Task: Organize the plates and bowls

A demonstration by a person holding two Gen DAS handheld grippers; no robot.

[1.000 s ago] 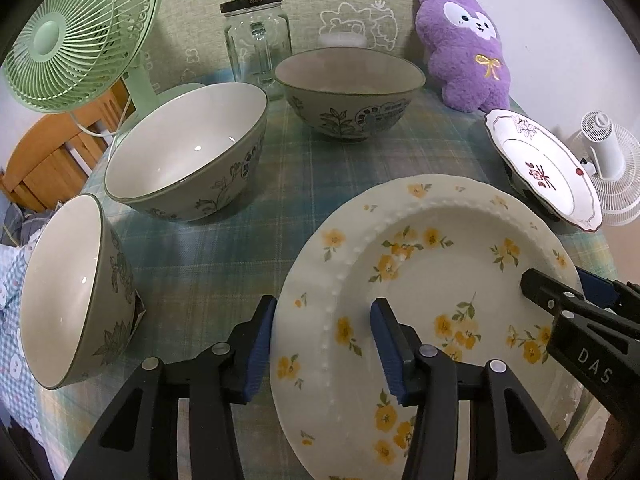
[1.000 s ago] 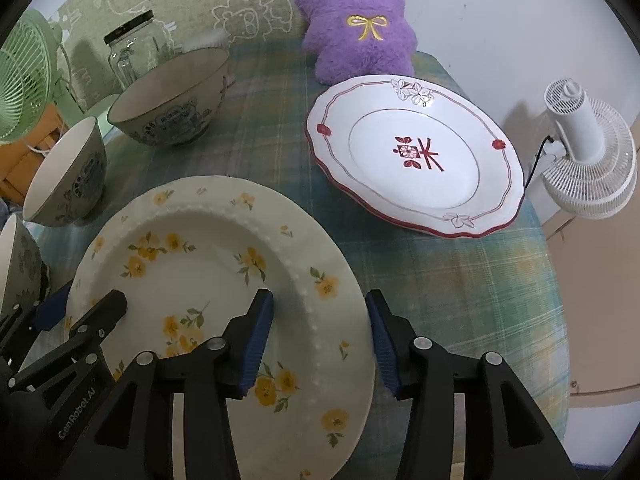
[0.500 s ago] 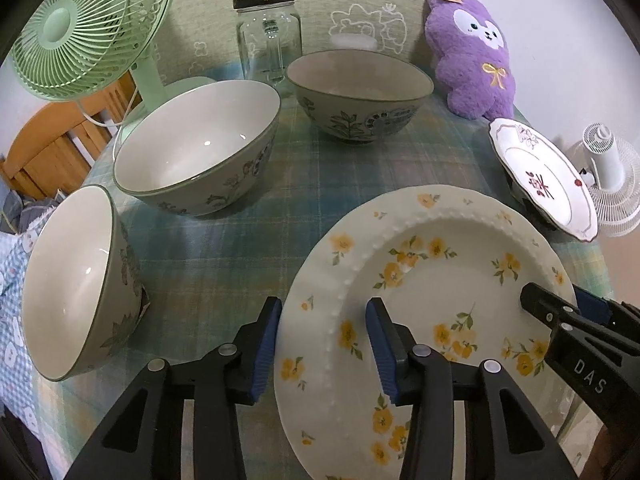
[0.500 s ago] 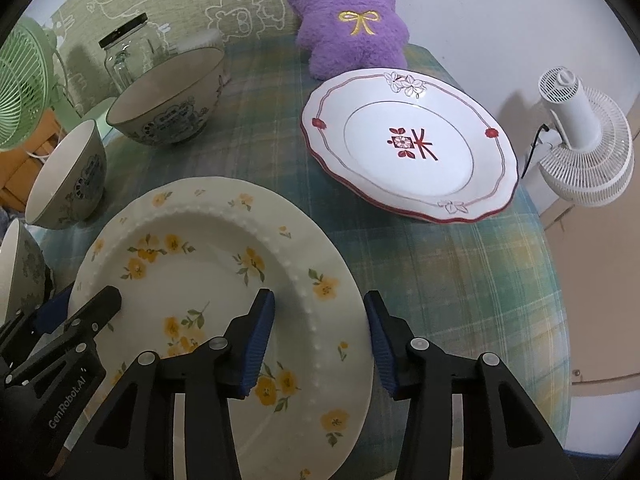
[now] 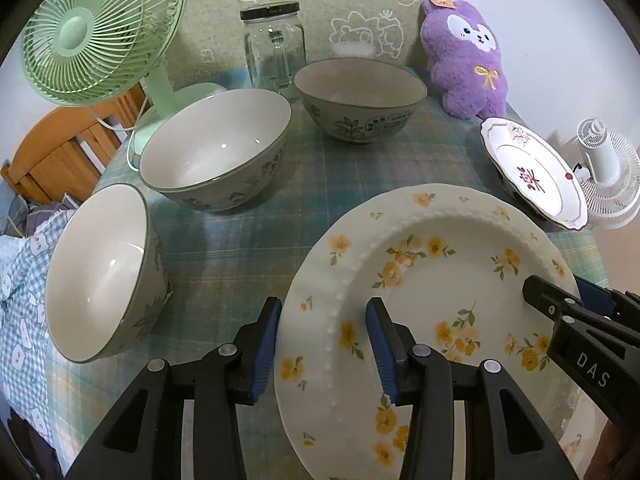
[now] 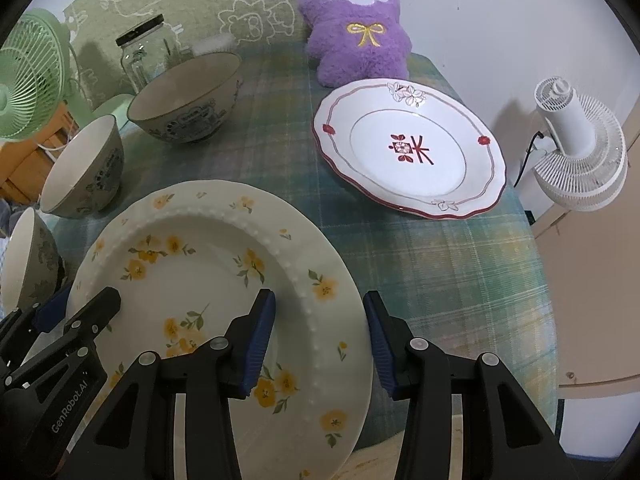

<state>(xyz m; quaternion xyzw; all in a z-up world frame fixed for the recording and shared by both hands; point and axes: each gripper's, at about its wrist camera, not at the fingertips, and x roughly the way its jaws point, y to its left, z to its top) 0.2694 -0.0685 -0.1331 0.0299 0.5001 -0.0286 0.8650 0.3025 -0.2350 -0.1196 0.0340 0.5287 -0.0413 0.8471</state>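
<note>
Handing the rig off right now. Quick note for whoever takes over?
Left gripper: its fingers straddle the left rim of the yellow-flower plate and have just been closing. Whether they grip firmly is unclear.
Right gripper: its fingers straddle the same plate's right rim; grip unclear too.
The red-trimmed plate lies apart at the far right of the table. Three bowls stand separate on the left.
Done: nothing stacked yet.
Left: probably set one plate on the other, then nest the bowls.
</note>
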